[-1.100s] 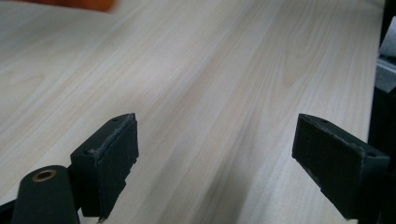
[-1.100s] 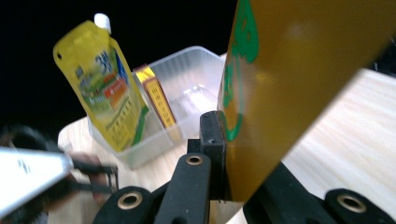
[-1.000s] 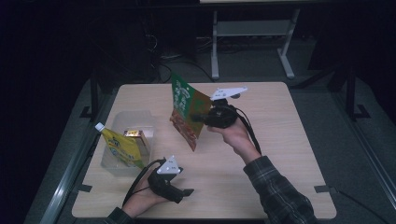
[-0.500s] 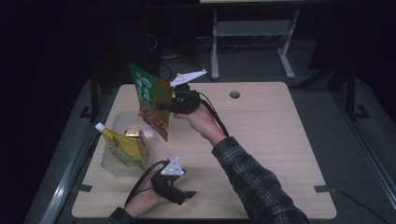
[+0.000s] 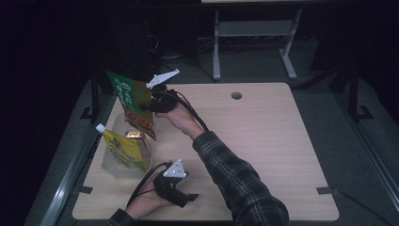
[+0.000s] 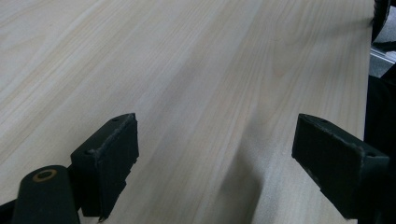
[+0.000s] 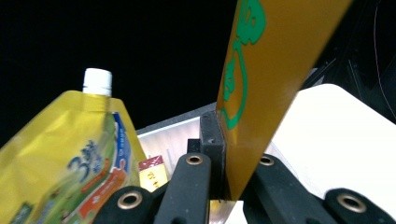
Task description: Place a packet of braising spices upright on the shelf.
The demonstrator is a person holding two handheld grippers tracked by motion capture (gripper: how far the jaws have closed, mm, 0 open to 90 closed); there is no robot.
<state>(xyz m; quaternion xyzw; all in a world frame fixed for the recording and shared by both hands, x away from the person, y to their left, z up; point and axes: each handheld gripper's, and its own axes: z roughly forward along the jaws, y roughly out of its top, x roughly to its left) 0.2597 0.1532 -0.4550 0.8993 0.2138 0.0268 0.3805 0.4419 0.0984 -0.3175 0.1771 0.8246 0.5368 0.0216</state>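
A: Where does the green-and-orange packet (image 5: 133,104) sit against the fingers?

B: It stands on edge between the two black jaws of the right gripper (image 5: 149,105), clamped tight. In the right gripper view the packet (image 7: 261,79) rises straight up out of the closed jaws, one pad (image 7: 212,140) flat against its printed face.

A: And where is that relative to the clear tub (image 5: 109,165)?

B: The packet hangs in the air above the tub's far end, its lower corner over the small red-and-yellow sachet (image 5: 134,135) lying inside. The yellow spouted pouch (image 5: 123,149) stands upright in the same tub, nearer the person than the packet.

A: How is the right arm placed?

B: The plaid sleeve (image 5: 235,181) stretches from the table's (image 5: 263,141) near edge across to the tub, forearm long and raised, wrist turned so the gripper points sideways at the tub.

A: The other hand?

B: The left gripper (image 5: 175,188) rests low on the table, just beside the tub's near corner. In the left gripper view its jaws stand wide apart with bare wood (image 6: 196,93) between them, gripping nothing.
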